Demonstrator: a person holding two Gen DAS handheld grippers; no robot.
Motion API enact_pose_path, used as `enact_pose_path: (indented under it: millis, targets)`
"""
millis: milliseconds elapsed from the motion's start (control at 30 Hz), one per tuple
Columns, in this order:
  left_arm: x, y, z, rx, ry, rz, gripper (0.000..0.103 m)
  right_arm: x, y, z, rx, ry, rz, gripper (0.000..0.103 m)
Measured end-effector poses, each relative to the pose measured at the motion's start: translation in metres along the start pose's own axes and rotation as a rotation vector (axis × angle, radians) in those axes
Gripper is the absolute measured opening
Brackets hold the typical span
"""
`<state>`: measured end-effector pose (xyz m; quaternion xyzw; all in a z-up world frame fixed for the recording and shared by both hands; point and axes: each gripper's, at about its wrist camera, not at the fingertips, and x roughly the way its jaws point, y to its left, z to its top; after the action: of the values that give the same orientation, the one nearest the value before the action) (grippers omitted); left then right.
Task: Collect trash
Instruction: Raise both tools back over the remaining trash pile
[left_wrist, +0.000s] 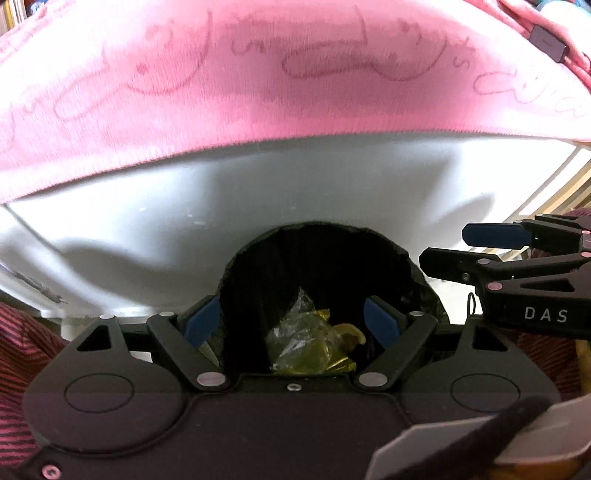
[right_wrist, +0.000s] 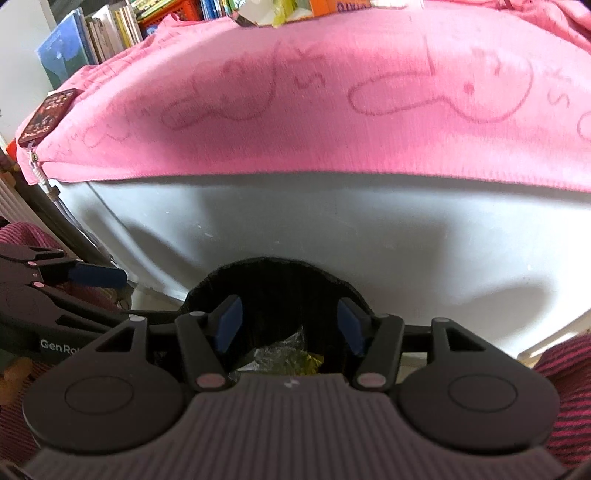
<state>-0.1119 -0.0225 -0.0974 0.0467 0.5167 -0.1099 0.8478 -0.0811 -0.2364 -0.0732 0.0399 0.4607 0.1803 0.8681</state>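
Observation:
A black bin (left_wrist: 314, 230) stands below both grippers, against a white panel. Crumpled clear and yellow wrappers (left_wrist: 306, 341) lie inside it. In the left wrist view my left gripper (left_wrist: 293, 319) hangs open over the bin mouth, its blue pads (left_wrist: 201, 319) wide apart and empty. My right gripper (left_wrist: 458, 251) reaches in from the right, level with the bin's rim. In the right wrist view the right gripper (right_wrist: 290, 325) is open above the bin (right_wrist: 266, 266), with the wrappers (right_wrist: 282, 354) lying loose below its pads. The left gripper (right_wrist: 103, 295) shows at the left edge.
A pink cloth (right_wrist: 295, 122) with drawn outlines covers the white piece of furniture (right_wrist: 332, 229) behind the bin. Books (right_wrist: 103, 33) stand at the back left, and a small dark patterned case (right_wrist: 46, 116) lies on the cloth's left corner. Striped red clothing (left_wrist: 22, 332) flanks both sides.

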Motion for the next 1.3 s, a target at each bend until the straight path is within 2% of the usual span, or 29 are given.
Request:
enact_pose_path:
  millis: [133, 333, 433, 500, 633, 800, 1100, 1167, 1300]
  targets:
    - [-0.018, -0.001, 0.004, 0.02, -0.05, -0.005, 0.085, -0.015, 0.004, 0.008, -0.025, -0.042, 0.011, 0.071]
    - [-0.063, 0.007, 0.016, 0.07, -0.192, -0.047, 0.086, -0.055, 0.01, 0.027, -0.092, -0.158, 0.04, 0.075]
    - [-0.085, 0.017, 0.023, 0.058, -0.269, -0.059, 0.088, -0.073, 0.01, 0.038, -0.107, -0.224, 0.038, 0.076]
    - [-0.098, 0.024, 0.029, 0.036, -0.315, -0.057, 0.093, -0.083, 0.009, 0.047, -0.111, -0.27, 0.032, 0.077]
    - [-0.116, 0.038, 0.045, -0.011, -0.412, -0.044, 0.096, -0.091, 0.011, 0.063, -0.129, -0.348, -0.006, 0.078]
    - [-0.115, 0.045, 0.069, -0.049, -0.477, -0.008, 0.096, -0.089, 0.004, 0.084, -0.128, -0.418, -0.079, 0.078]
    - [-0.083, 0.034, 0.12, -0.08, -0.502, -0.089, 0.096, -0.061, -0.022, 0.129, -0.082, -0.455, -0.164, 0.078]
    - [-0.075, 0.03, 0.133, -0.079, -0.514, -0.09, 0.094, -0.056, -0.028, 0.139, -0.079, -0.455, -0.173, 0.078]
    - [-0.06, 0.031, 0.166, -0.122, -0.532, -0.048, 0.084, -0.049, -0.034, 0.157, -0.063, -0.449, -0.15, 0.078]
